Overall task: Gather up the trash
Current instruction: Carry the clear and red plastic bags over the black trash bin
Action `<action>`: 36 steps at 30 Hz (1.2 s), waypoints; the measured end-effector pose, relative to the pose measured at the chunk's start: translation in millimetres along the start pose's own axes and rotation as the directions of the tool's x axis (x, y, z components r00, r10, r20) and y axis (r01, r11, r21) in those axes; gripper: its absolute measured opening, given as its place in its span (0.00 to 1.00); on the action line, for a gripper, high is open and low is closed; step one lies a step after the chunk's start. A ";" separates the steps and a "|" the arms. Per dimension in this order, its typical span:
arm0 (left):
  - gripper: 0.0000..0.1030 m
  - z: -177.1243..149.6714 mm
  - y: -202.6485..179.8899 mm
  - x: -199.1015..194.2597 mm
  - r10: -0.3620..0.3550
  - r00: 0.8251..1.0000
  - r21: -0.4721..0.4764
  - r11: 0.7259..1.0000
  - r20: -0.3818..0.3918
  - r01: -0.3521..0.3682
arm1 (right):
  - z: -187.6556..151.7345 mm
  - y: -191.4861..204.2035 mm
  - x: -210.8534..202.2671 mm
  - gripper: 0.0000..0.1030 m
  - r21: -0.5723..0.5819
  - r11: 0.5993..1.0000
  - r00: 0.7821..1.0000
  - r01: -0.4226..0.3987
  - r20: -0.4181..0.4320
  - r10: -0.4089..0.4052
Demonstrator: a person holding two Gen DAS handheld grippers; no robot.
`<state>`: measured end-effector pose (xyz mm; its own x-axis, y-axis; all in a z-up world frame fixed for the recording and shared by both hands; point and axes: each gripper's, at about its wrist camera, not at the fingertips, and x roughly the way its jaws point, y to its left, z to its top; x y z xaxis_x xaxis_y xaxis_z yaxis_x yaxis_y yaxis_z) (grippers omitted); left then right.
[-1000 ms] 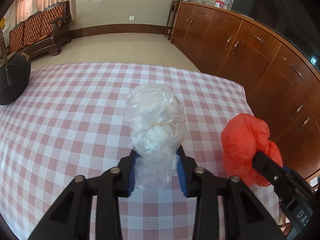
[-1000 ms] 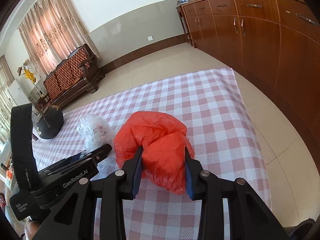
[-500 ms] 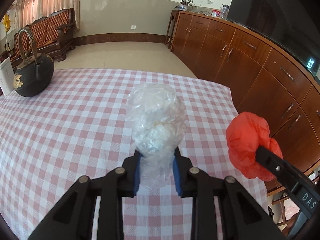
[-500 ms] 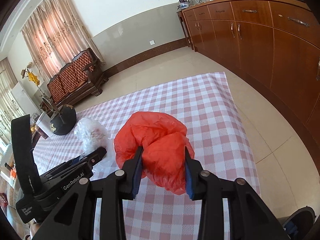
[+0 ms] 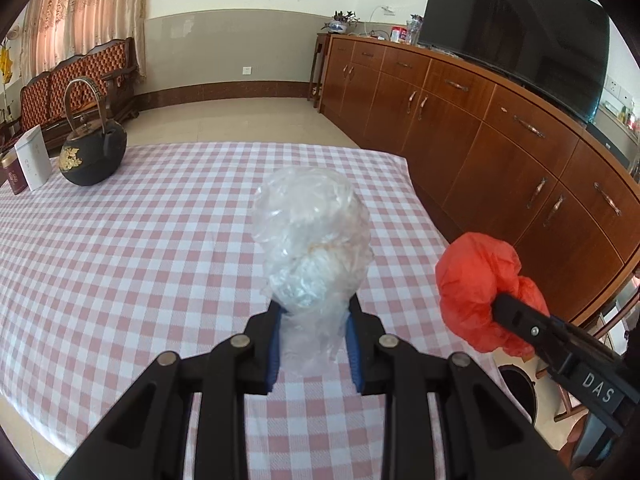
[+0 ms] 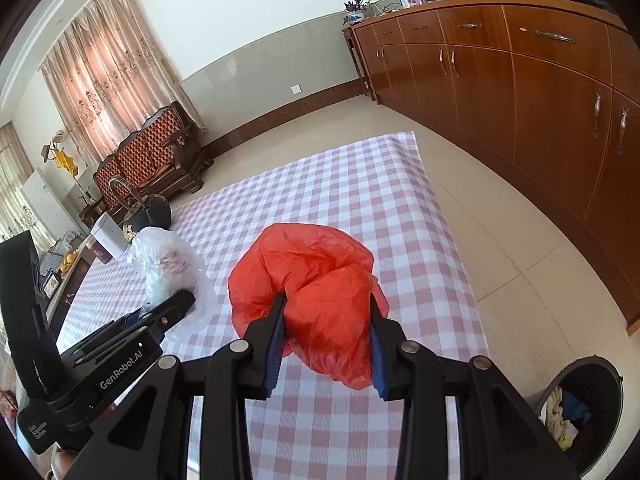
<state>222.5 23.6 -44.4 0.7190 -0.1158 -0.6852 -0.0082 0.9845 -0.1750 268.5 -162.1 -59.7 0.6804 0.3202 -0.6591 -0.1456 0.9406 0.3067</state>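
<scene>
Both grippers have risen above the checked bench [image 5: 120, 260], so carry the red bag [image 6: 316, 292], clenched in the right gripper [image 6: 326, 320], then the clear bag [image 5: 312, 248], clenched in the left gripper [image 5: 314, 344], to the bin [image 6: 580, 404] at 4 o'clock before releasing.

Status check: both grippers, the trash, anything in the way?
Left gripper shut on clear plastic bag. Right gripper shut on red plastic bag. Bin lower right, path open.

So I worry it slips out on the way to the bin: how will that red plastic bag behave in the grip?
The red plastic bag looks thin and crumpled, so probably floppy and very light. It bulges past the right tool, so loose folds may sag, though a full slip seems unlikely.
</scene>
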 end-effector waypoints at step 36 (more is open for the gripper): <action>0.27 -104.4 -219.9 -20.9 -0.339 0.920 0.328 0.861 -0.199 0.388 | -136.1 -180.0 -196.5 0.37 0.385 0.870 0.938 0.308 0.032 -0.345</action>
<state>136.7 -204.2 -65.4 0.5259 -0.4661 -0.7114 0.4995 0.8463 -0.1851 63.3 -379.0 -78.8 0.7111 -0.0280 -0.7025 0.3588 0.8737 0.3284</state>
